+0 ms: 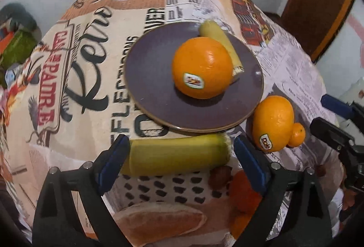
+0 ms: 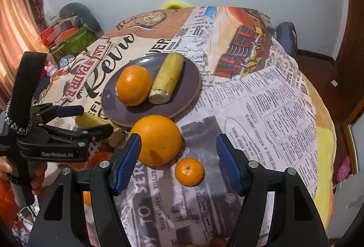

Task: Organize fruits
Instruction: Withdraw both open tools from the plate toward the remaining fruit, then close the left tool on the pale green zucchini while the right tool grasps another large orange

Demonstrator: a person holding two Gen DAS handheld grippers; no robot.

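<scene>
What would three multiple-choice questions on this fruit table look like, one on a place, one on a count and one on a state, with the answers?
1. Where is the small mandarin?
A. On the purple plate
B. On the tablecloth beside the large orange
C. Clamped in the right gripper

2. How many things lie on the purple plate?
A. Two
B. One
C. Four

3. How does the right gripper stand?
A. Shut on an orange
B. Shut on nothing
C. Open, holding nothing

Answers:
1 B: the small mandarin sits on the tablecloth next to the large orange, off the purple plate.
2 A: only an orange and a yellow fruit piece are on it.
3 C: the right gripper has its fingers wide apart, with no pad pressing on any fruit.
</scene>
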